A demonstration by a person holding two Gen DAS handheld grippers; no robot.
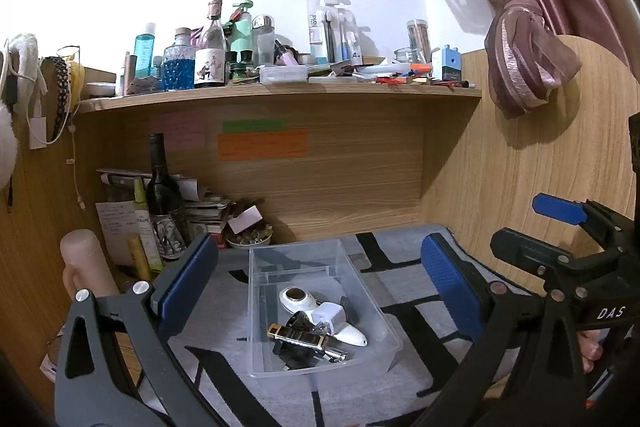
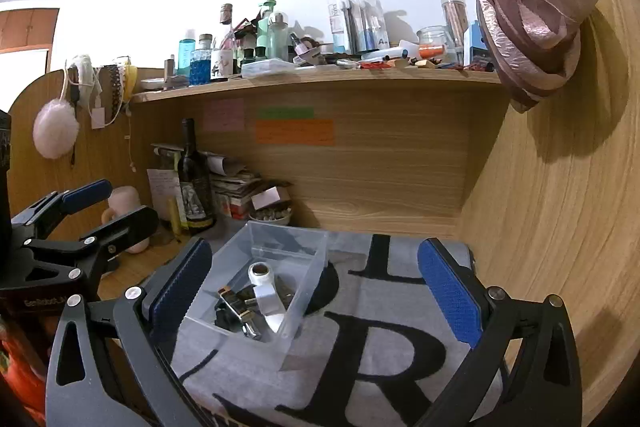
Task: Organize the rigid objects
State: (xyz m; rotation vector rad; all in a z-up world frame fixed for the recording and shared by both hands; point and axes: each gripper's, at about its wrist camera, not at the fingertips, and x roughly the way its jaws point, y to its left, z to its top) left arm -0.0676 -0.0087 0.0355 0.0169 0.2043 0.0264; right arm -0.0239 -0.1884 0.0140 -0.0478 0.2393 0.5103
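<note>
A clear plastic bin (image 1: 264,307) (image 2: 308,267) stands on a grey cloth with black letters. Inside lie a white oval gadget (image 1: 298,299) (image 2: 266,291), a gold-and-black harmonica-like bar (image 1: 298,337) (image 2: 232,301), a small metal piece (image 1: 336,354) (image 2: 251,330) and dark items. My left gripper (image 1: 320,279) hangs open just before the bin, nothing between its blue pads; in the right wrist view it (image 2: 96,203) is at the left. My right gripper (image 2: 316,287) is open too, empty, framing the bin; in the left wrist view it (image 1: 536,223) shows at the right.
A dark wine bottle (image 1: 160,183) (image 2: 194,183), papers and a bowl of small stones (image 1: 250,237) crowd the back left corner. The shelf (image 1: 280,97) above holds several bottles and stationery. A tied pink curtain (image 1: 524,51) hangs at the right wooden panel. A pale pink bottle (image 1: 82,263) stands left.
</note>
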